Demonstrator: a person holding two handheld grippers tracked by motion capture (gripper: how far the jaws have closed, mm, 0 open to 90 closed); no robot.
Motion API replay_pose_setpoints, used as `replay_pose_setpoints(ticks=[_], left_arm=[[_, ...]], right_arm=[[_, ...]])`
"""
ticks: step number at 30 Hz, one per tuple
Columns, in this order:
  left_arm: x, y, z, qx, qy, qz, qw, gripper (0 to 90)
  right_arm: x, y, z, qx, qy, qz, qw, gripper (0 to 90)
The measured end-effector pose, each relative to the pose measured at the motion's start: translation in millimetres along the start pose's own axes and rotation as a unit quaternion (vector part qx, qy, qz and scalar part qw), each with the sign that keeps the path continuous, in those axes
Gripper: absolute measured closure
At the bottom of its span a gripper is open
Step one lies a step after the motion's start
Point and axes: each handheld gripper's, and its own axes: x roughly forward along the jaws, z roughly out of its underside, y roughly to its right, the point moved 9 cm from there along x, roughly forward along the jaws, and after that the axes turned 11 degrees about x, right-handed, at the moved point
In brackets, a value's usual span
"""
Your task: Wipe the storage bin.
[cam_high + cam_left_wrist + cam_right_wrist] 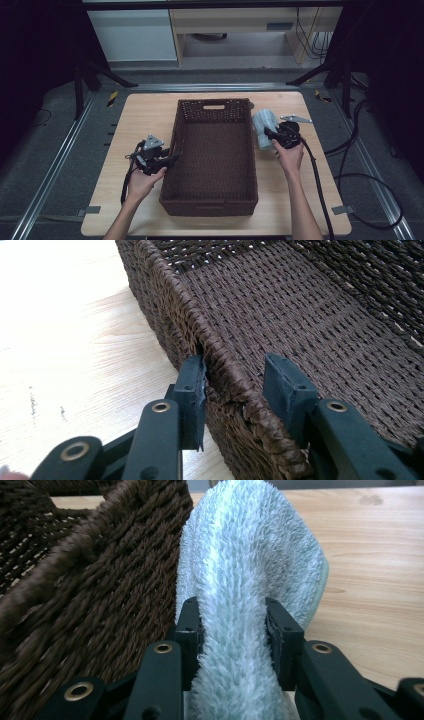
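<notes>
Beside the basket (215, 155), the right gripper's (274, 136) jaws clamp a rolled towel (263, 127) lying lengthwise along its wall.

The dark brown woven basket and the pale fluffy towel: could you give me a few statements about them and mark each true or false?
1. The dark brown woven basket holds nothing. True.
2. The pale blue-green fluffy towel lies inside the basket. False: it is outside, by the basket's right wall, above the light wooden table.
3. The right tool pinches the towel between its black jaws. True.
4. The left tool holds a second towel. False: its jaws straddle the basket's left rim, one outside the wall and one inside, with a gap at the inner one.
5. The basket stands on the floor. False: it stands on the table.
</notes>
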Motion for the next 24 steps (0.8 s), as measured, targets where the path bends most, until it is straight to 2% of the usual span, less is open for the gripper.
replay_pose_setpoints(ticks=[5, 10, 16, 22, 24], left_arm=[[0.7, 2.3, -0.9, 0.002, 0.001, 0.002, 1.0000, 60.8], [0.9, 2.1, -1.2, 0.003, 0.002, 0.001, 1.0000, 60.6], [1.6, 2.1, -1.5, 0.010, 0.002, -0.004, 0.9999, 60.6], [1.8, 1.7, -1.4, 0.009, 0.003, -0.003, 0.9999, 60.3], [1.9, 1.6, -1.3, 0.009, 0.004, -0.001, 1.0000, 60.1]], right_arm=[[13.5, -0.3, 4.9, -0.007, -0.009, 0.003, 0.9999, 66.3], [28.4, 6.5, 13.1, 0.002, -0.023, 0.007, 0.9997, 66.4], [38.2, 5.4, 18.0, 0.005, -0.029, 0.010, 0.9995, 66.5], [42.0, -2.5, 13.2, 0.007, -0.029, -0.003, 0.9996, 67.0], [39.2, -6.5, 6.5, 0.013, -0.019, -0.018, 0.9996, 67.2]])
